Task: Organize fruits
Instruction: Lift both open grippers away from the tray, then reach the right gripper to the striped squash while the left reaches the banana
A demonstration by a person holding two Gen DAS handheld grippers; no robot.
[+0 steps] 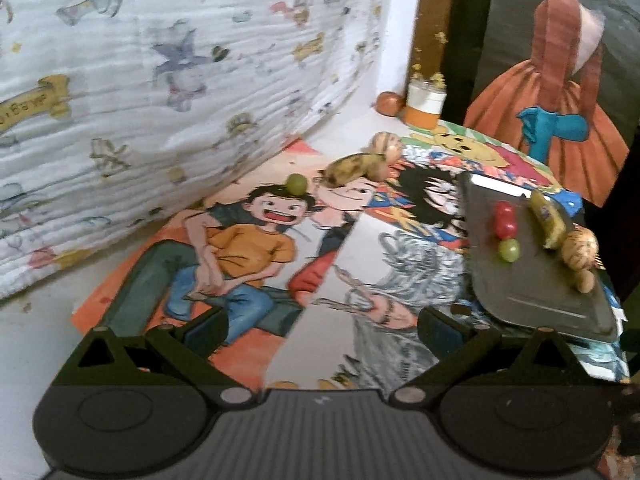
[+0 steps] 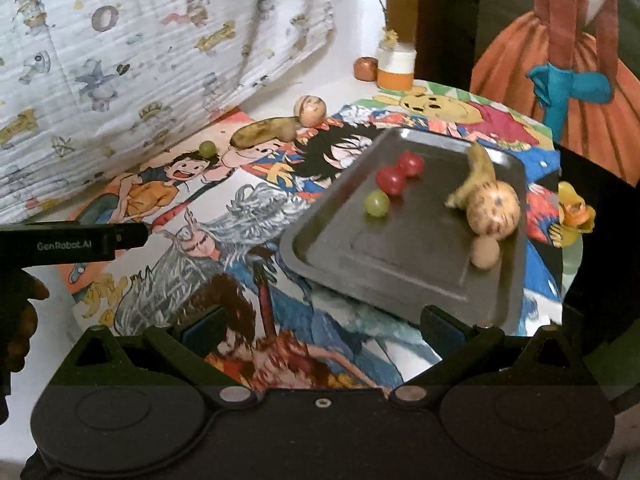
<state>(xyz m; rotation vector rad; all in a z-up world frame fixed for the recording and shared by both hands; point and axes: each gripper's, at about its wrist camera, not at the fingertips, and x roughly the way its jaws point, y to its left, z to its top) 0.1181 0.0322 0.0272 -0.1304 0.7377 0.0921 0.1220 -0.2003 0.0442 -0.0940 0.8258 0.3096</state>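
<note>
A dark metal tray point(image 2: 400, 280) point(image 1: 532, 308) lies on the cartoon-printed table cover. It holds two red grapes point(image 2: 398, 172) point(image 1: 505, 219), a green grape point(image 2: 377, 203) point(image 1: 509, 249), a small banana point(image 2: 478, 178) point(image 1: 546, 220), a round spotted fruit point(image 2: 494, 209) point(image 1: 580, 254) and a small tan fruit point(image 2: 485, 253). Off the tray lie a green grape point(image 1: 296, 183) point(image 2: 207, 148), a spotted banana point(image 1: 354, 170) point(image 2: 264, 132) and a round tan fruit point(image 1: 386, 145) point(image 2: 310, 109). My left gripper point(image 1: 320, 332) is open and empty over the cover. My right gripper point(image 2: 320, 332) is open and empty at the tray's near edge.
A printed white cloth point(image 1: 160, 80) hangs along the left. A white and orange jar point(image 1: 425, 106) and a brown ball point(image 1: 389, 103) stand at the back. A painting of an orange dress point(image 1: 560, 80) leans at the right. The left gripper's body point(image 2: 72, 242) shows at the left.
</note>
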